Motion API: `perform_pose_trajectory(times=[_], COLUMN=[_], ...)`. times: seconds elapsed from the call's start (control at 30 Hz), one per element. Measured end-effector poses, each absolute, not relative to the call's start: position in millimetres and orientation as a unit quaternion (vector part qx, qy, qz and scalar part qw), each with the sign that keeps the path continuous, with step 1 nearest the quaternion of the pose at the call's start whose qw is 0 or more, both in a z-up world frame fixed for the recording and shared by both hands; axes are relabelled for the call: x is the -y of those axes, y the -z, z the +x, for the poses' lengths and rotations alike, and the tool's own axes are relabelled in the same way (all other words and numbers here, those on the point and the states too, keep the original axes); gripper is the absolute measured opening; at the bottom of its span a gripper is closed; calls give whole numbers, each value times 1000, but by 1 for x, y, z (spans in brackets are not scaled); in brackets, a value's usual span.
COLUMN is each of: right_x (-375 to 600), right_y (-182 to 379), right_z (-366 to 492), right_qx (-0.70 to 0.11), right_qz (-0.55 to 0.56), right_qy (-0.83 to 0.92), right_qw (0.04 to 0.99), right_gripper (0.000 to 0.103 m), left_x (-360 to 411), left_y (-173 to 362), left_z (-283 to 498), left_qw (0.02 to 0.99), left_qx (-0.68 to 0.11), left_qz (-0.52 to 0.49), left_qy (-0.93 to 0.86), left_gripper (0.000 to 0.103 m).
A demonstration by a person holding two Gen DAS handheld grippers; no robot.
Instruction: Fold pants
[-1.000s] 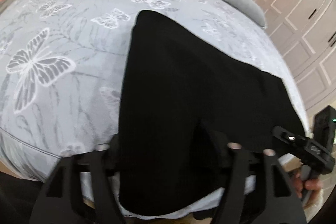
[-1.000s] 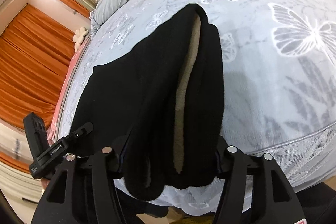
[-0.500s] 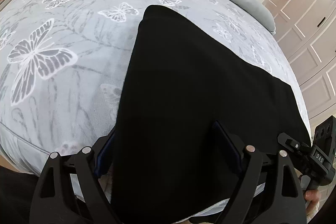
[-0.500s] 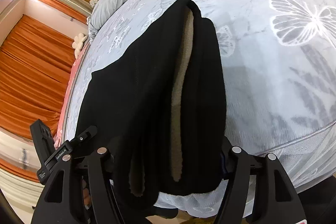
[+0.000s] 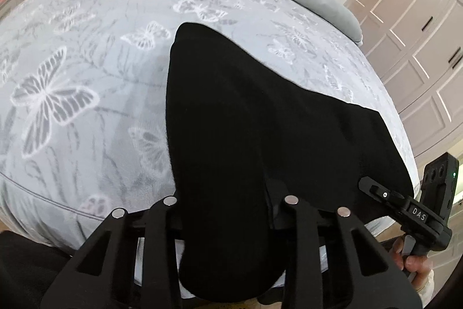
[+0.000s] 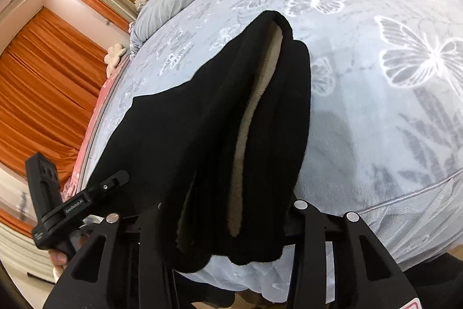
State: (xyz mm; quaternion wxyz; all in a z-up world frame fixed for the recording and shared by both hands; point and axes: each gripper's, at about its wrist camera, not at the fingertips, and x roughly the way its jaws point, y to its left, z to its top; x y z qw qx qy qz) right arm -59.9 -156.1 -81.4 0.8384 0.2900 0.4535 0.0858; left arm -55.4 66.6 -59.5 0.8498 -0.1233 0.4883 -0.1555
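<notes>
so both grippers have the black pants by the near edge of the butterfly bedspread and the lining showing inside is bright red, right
Not red. In the right wrist view the lining inside the black pants is beige. The rest holds: the left gripper and right gripper grip them at the butterfly bedspread's near edge.

Both grippers are clamped on cloth: left gripper [image 5: 231, 210] and right gripper [image 6: 228, 219], held side by side.

Black pants [image 5: 260, 135] drape over both sets of jaws, hiding the fingertips and any gap between them. At 6 o'clock the hanging cloth covers the bed [image 6: 376, 135] edge; frame edges crop each gripper body.
</notes>
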Motion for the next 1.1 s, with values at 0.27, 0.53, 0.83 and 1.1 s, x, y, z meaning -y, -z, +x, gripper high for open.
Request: perform_pose_trajectory(times=[0.27,0.53,0.83,1.1], right_x=[150,151,172,208], right_y=[31,-62,-143,-119], right_z=[-75,-63,52,199], right_qx=[-432,-361,-252,-202], right_qz=[279,241,209,203], right_qy=[-120,-162,-177,-165], right_qw=[849,886,928,944], right_gripper=[37,37,37,37], left_x=[-64,-68,-46,-17], left_y=[2,-88,-170,-148], left_z=[-69,-58,54,195], left_qw=[862,891,935,945], left_qx=[-462,-392,-280,-252], left_qz=[-104,-92,-68,-78], left_qy=[181,212,206,191], left_gripper=[30,30,31,31])
